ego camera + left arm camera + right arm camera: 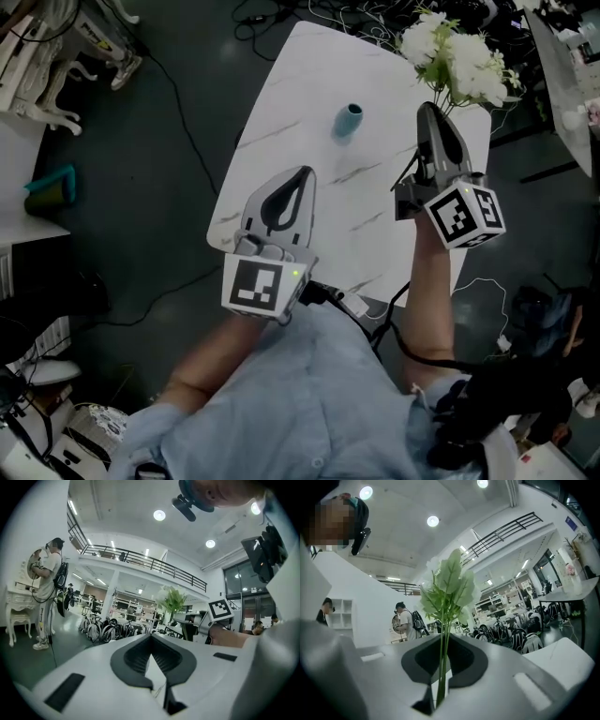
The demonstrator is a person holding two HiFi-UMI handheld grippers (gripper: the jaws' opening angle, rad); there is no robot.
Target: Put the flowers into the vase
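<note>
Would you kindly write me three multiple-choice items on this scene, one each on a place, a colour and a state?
1. Where is the vase?
A. on the table
B. on the floor
C. on a chair

2. What colour are the flowers?
A. red
B. white
C. yellow

3. How is the right gripper?
A. open and empty
B. shut on the vase
C. shut on the stems

Answers:
1 A, the head view shows it on the white top.
2 B, the blooms show white in the head view.
3 C, its jaws pinch the green stems in the right gripper view.
</note>
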